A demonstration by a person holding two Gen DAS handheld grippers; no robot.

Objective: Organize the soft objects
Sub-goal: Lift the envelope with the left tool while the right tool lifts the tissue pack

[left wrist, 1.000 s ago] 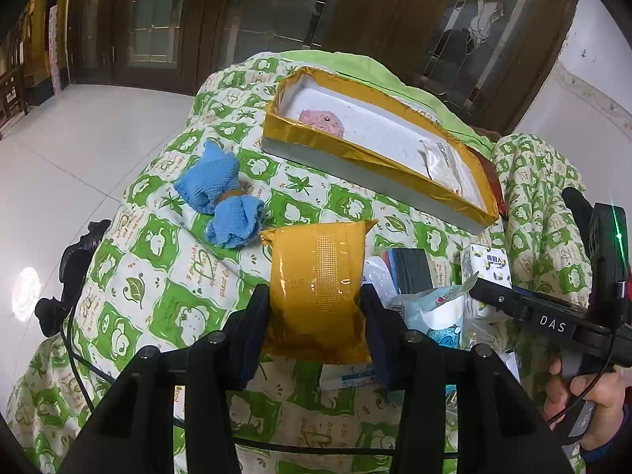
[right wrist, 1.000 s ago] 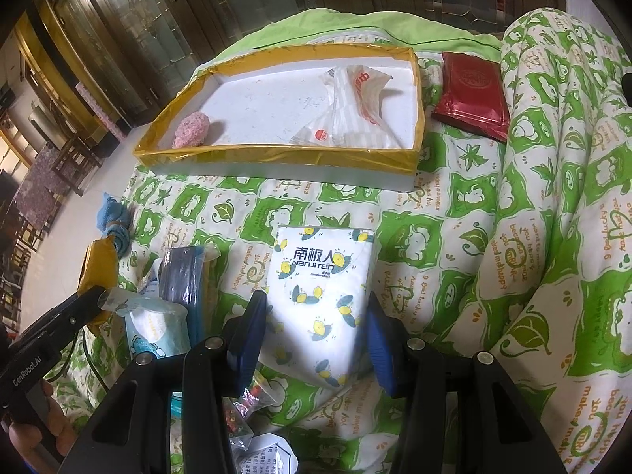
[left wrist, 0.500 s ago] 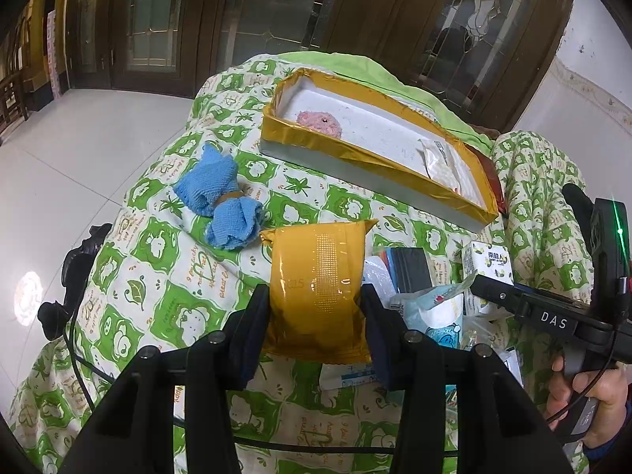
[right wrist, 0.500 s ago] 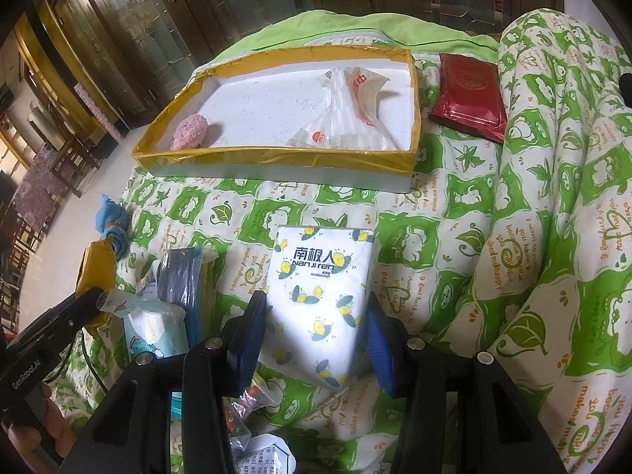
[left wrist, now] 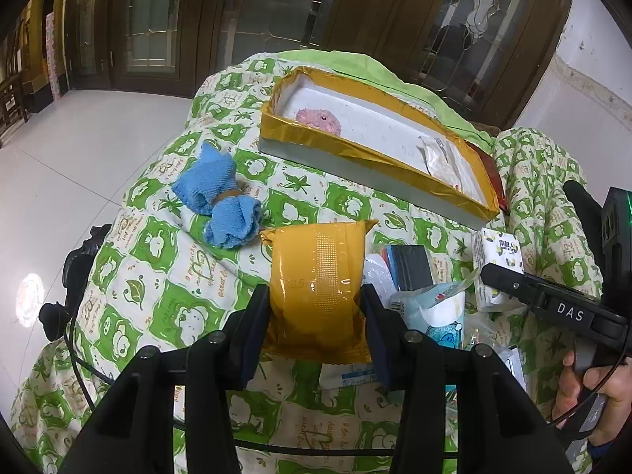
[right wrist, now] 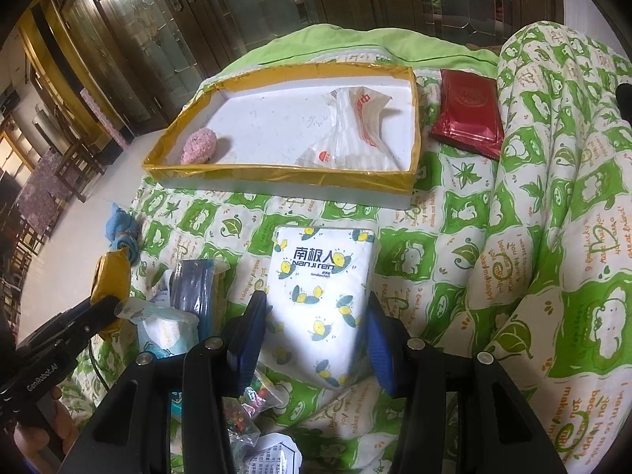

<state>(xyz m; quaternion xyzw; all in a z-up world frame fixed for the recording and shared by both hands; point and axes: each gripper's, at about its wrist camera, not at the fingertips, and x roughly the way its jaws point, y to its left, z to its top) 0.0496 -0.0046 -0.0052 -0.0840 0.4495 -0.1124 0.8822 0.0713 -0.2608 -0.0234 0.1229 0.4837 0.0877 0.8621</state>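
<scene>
Two claws grip packs: right claw [right wrist: 314,339] clamps "NANJIREN" tissue pack [right wrist: 322,296], left claw [left wrist: 316,328] a yellow packet [left wrist: 318,288].

A glossy yellow-gold soft pack [left wrist: 318,288] stands upright, lifted off the green-and-white quilt [right wrist: 533,237], squeezed at its lower sides by two dark pads. To its right, a white tissue pack [right wrist: 320,296] printed with small bees and dark lettering is also gripped low on both sides, its lettered top tilted away. Far behind both lies a shallow white tray [right wrist: 284,187] with a gold-taped rim; inside it a pink fuzzy ball [right wrist: 198,145] sits at the left end and a crumpled white bag with red print [right wrist: 351,130] at the right. A blue cloth bundle [left wrist: 219,201] — tied at its middle — lies on the quilt, left of the gold pack. A dark red packet [right wrist: 468,114] lies flat just right of the tray.
</scene>
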